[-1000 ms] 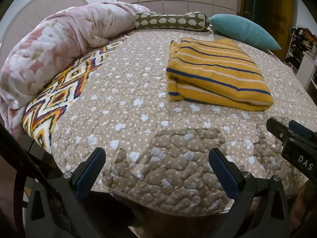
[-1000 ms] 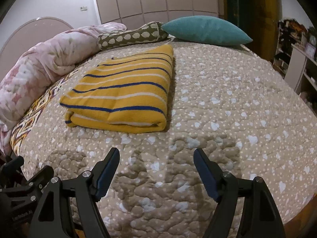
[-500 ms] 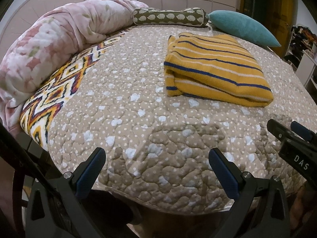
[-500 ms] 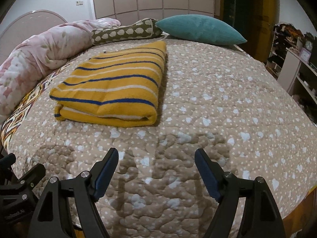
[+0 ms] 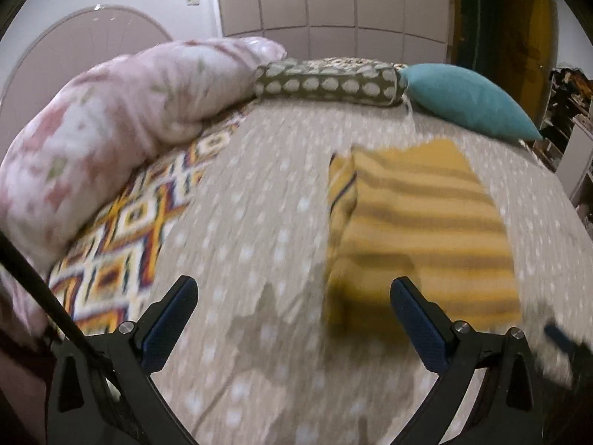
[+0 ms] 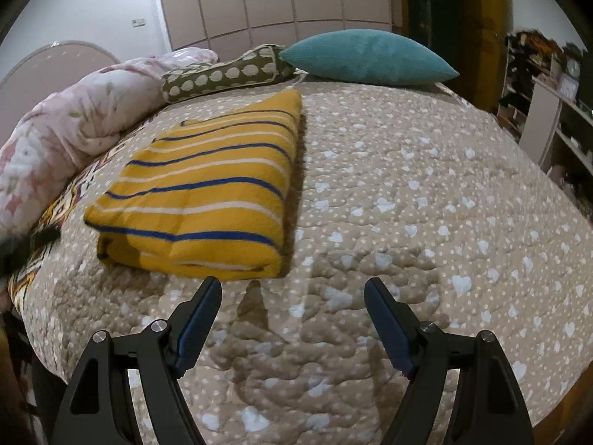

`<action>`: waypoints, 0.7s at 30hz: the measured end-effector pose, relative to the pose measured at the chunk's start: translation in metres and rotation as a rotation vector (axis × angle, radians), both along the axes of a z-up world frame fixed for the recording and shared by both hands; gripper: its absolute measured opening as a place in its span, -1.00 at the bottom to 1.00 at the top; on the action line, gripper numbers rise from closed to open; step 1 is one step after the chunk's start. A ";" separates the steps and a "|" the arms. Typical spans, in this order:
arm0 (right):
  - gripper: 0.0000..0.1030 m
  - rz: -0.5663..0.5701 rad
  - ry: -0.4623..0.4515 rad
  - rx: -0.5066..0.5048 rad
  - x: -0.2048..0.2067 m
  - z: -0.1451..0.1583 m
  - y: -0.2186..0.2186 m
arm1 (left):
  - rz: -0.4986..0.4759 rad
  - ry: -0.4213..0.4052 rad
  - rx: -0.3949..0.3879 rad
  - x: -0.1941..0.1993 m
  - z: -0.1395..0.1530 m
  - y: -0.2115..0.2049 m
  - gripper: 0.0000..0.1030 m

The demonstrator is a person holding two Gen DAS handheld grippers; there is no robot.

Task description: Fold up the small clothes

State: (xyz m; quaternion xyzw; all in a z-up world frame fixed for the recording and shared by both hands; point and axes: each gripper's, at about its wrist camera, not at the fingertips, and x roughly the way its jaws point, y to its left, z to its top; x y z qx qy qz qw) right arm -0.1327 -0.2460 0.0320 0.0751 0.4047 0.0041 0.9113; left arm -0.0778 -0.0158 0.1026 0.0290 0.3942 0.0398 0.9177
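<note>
A yellow garment with blue and white stripes [image 6: 207, 193] lies folded in a thick rectangle on the beige dotted bedspread [image 6: 426, 204]. In the left wrist view it [image 5: 422, 230] is blurred and sits just ahead and right of my left gripper [image 5: 292, 296], which is open and empty, its right finger close to the garment's near edge. My right gripper [image 6: 292, 296] is open and empty, just in front of the garment's near right corner, above the bedspread.
A pink floral duvet [image 5: 96, 141] is heaped along the left side. A spotted bolster [image 6: 222, 74] and a teal pillow [image 6: 370, 57] lie at the head of the bed. Shelves [image 6: 556, 111] stand at the right. A patterned blanket [image 5: 122, 237] shows beneath the duvet.
Both grippers have moved forward over the bed towards the folded garment, which now looks larger and nearer. The left wrist view is motion-blurred. Both stay open.
</note>
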 end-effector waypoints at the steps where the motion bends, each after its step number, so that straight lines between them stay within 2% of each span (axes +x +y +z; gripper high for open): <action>1: 0.62 -0.003 0.000 0.005 0.001 -0.001 -0.003 | -0.003 0.004 0.007 0.015 0.001 -0.007 1.00; 5: 0.62 -0.012 -0.008 0.015 0.003 -0.003 -0.013 | -0.002 0.035 0.059 0.082 -0.008 -0.024 1.00; 9: 0.62 -0.020 -0.005 0.014 0.004 -0.010 -0.025 | -0.005 0.129 0.226 0.137 -0.047 -0.030 1.00; 11: 0.62 -0.029 0.002 0.025 0.006 -0.013 -0.034 | -0.006 0.158 0.232 0.151 -0.058 -0.019 1.00; 12: 0.62 -0.033 0.002 0.030 0.007 -0.014 -0.039 | 0.042 0.165 0.220 0.156 -0.057 -0.006 1.00; 14: 0.62 -0.047 -0.005 0.039 0.007 -0.014 -0.048 | 0.149 0.159 0.277 0.161 -0.054 0.014 1.00; 15: 0.62 -0.054 -0.009 0.048 0.008 -0.014 -0.054 | 0.187 0.158 0.260 0.163 -0.050 0.028 1.00; 16: 0.62 -0.058 -0.013 0.059 0.008 -0.013 -0.058 | 0.215 0.172 0.207 0.164 -0.044 0.043 0.98; 18: 0.62 -0.058 -0.027 0.089 0.010 -0.011 -0.064 | 0.205 0.170 0.104 0.163 -0.028 0.054 0.98; 21: 0.62 -0.052 -0.043 0.110 0.014 -0.010 -0.065 | 0.143 0.113 0.114 0.168 -0.007 0.031 0.98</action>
